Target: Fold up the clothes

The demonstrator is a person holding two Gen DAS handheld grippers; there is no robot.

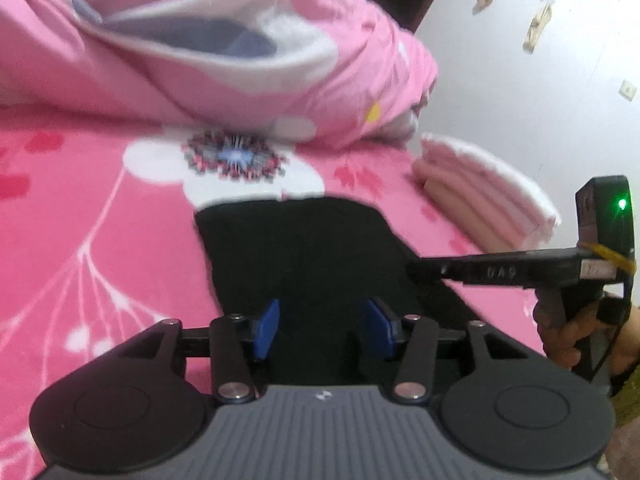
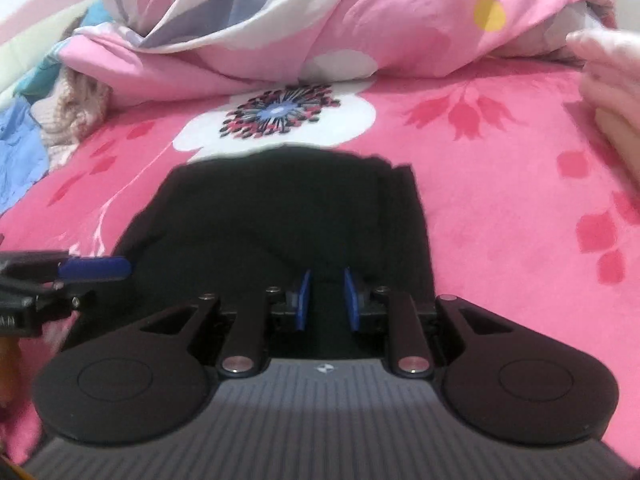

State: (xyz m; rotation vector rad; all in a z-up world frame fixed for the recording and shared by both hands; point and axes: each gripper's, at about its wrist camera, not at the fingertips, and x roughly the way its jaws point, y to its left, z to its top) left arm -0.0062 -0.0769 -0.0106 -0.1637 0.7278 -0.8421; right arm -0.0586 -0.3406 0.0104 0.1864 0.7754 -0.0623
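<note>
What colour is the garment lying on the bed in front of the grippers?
Black, plain as far as shows. The garment shows best in the right wrist view.

A bed spread with a pink flowered sheet (image 2: 500, 208) carries everything. A black garment (image 2: 288, 208) lies flat at lower centre. A bunched pink quilt (image 2: 400, 20) fills the top of the frame. A folded pale pink stack (image 1: 484, 196) sits at the right edge, and crumpled clothes (image 2: 68, 112) lie at far left.
</note>
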